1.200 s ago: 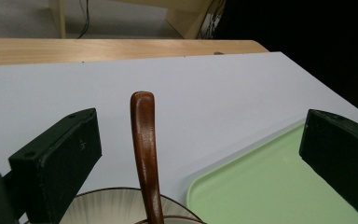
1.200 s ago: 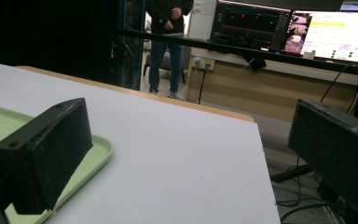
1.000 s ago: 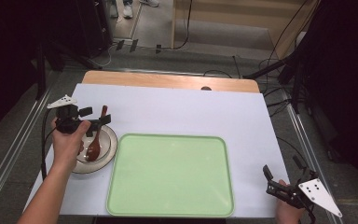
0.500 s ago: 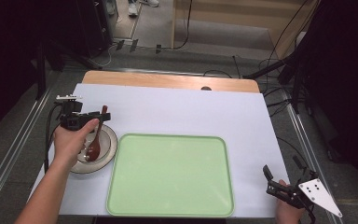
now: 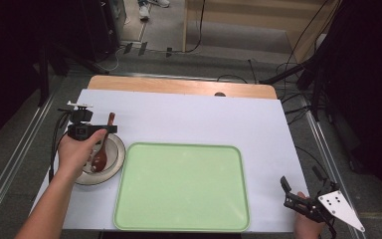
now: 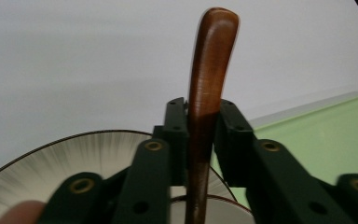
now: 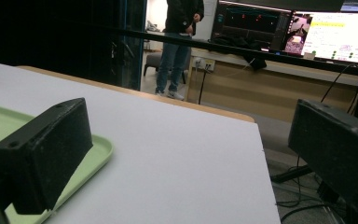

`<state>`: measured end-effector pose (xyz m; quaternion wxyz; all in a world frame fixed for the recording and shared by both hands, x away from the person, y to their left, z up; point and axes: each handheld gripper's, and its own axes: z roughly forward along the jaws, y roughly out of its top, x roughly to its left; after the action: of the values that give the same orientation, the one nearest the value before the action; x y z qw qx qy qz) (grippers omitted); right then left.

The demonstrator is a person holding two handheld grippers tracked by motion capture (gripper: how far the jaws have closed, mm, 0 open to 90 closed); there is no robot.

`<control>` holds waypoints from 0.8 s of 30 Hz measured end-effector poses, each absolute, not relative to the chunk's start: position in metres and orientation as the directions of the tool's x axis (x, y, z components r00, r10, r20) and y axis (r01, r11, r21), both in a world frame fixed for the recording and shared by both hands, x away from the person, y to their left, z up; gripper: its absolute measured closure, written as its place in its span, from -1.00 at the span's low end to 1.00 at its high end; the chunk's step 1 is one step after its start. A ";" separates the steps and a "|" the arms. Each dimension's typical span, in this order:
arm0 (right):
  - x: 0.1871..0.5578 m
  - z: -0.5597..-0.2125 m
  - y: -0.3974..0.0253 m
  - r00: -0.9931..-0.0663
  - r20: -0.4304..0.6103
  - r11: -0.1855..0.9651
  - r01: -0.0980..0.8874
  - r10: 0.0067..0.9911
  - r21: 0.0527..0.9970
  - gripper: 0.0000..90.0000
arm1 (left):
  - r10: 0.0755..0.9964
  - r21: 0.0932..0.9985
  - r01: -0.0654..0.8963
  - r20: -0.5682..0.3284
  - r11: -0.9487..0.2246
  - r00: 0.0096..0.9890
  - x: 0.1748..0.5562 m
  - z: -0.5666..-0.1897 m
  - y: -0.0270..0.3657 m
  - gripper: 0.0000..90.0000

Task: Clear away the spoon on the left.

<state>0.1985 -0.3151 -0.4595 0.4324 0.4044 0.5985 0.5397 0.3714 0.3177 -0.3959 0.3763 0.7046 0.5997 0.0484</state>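
Spoon (image 6: 205, 116) handle sits pinched between the left tongs (image 6: 200, 119) over the plate (image 5: 113, 149) near the worktop's left edge, so lift it straight and level, while the right tongs (image 7: 191, 154) wait spread at the front right corner.

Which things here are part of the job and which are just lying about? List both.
In the job:
- wooden spoon, clamped in the left gripper
- plate under the spoon
- green tray, probably

Lying about:
- right gripper, open and idle at the table's corner
- floor cables
- monitors
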 end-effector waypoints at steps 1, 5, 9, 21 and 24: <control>0.198 -0.459 -0.315 -0.299 -0.082 0.091 0.017 0.951 0.996 -1.00 | 0.881 0.588 0.809 -0.383 0.002 0.276 0.371 -0.396 0.318 0.71; 0.198 -0.460 -0.315 -0.299 -0.082 0.091 0.016 0.951 0.996 -1.00 | 0.878 0.596 0.802 -0.362 -0.040 0.313 0.370 -0.395 0.317 0.75; 0.198 -0.460 -0.315 -0.301 -0.083 0.091 0.015 0.950 0.996 -1.00 | 0.877 0.627 0.777 -0.341 -0.057 0.339 0.366 -0.391 0.318 0.80; 0.198 -0.460 -0.315 -0.298 -0.083 0.091 0.015 0.951 0.996 -1.00 | 0.877 0.687 0.726 -0.329 -0.031 0.349 0.357 -0.378 0.323 0.89; 0.198 -0.460 -0.315 -0.297 -0.082 0.091 0.015 0.951 0.996 -1.00 | 0.875 0.707 0.707 -0.337 -0.010 0.349 0.355 -0.374 0.325 0.89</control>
<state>0.1984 -0.3154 -0.4595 0.4336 0.4041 0.5980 0.5396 0.3548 0.3252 -0.3740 0.4233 0.7037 0.5620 0.0989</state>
